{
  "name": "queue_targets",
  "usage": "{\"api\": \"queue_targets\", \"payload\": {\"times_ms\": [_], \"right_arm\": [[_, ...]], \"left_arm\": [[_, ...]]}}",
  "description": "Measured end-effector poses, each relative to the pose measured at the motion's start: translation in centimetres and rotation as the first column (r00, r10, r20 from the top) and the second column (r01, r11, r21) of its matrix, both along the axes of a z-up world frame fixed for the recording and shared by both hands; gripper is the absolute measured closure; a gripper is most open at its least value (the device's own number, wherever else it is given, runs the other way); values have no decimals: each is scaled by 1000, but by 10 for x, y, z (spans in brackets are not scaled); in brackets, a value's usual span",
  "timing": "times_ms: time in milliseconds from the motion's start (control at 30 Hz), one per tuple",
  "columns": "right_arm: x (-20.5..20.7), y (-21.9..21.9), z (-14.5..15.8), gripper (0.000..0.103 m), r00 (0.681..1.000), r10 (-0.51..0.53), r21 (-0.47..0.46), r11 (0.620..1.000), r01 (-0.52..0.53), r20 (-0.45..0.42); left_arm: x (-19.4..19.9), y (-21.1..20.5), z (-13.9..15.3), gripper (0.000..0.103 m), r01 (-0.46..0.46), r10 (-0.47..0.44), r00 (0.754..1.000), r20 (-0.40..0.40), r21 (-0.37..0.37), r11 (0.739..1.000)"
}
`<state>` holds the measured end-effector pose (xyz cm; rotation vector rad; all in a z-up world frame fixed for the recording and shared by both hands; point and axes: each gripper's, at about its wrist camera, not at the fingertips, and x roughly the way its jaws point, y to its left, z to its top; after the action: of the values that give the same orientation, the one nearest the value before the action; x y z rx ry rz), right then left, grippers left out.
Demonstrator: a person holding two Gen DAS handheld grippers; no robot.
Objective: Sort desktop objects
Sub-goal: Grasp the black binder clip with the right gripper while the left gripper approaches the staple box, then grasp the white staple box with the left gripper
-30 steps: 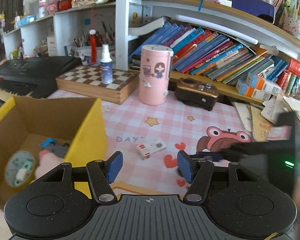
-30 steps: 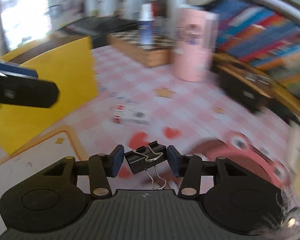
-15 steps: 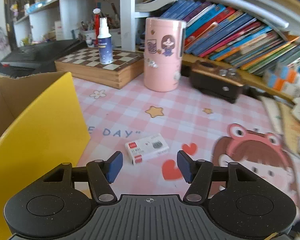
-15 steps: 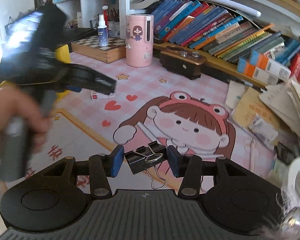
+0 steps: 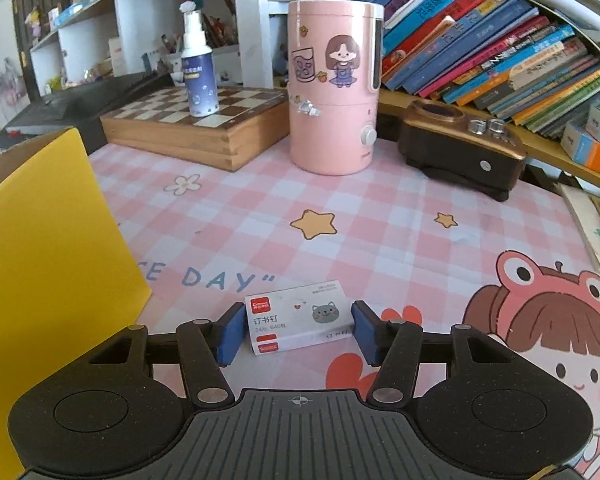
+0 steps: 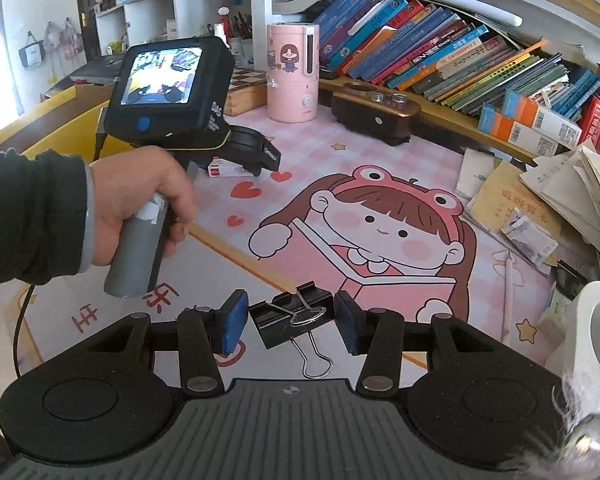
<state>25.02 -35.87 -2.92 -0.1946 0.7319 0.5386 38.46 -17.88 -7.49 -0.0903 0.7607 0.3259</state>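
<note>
A white staple box (image 5: 298, 317) with a red label and a cat picture lies on the pink checked mat. My left gripper (image 5: 296, 334) is open, its blue pads on either side of the box, apart from it. The box also shows in the right wrist view (image 6: 225, 169), partly hidden under the left gripper's body (image 6: 172, 92). A black binder clip (image 6: 292, 316) sits between the pads of my right gripper (image 6: 290, 322), which stands open with gaps on both sides. The yellow cardboard box (image 5: 40, 264) stands at the left.
A pink cylinder (image 5: 334, 88), a wooden chessboard (image 5: 204, 124) with a spray bottle (image 5: 198, 68), and a brown device (image 5: 464, 148) stand at the back. Books (image 5: 500, 52) fill the shelf. Loose papers (image 6: 548, 200) and a white mug (image 6: 596, 328) lie at the right.
My left gripper has moved forward and down from the yellow box until its pads flank the staple box. My right gripper has swung right, away from the box, with the binder clip still between its pads.
</note>
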Motion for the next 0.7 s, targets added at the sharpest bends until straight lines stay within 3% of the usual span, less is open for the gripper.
{"api": "queue_targets", "payload": {"times_ms": [333,700], "right_arm": [[-1,0,-5,59,999,-45,-5,999,45,6],[-39,-1,15,59,988,-151,50,987,151,-1]], "left_arm": [[-45,-7,32,48,137,-135,990,40,-57,989],[-148,-2,82,48,290,-275,953,129,-115,950]]}}
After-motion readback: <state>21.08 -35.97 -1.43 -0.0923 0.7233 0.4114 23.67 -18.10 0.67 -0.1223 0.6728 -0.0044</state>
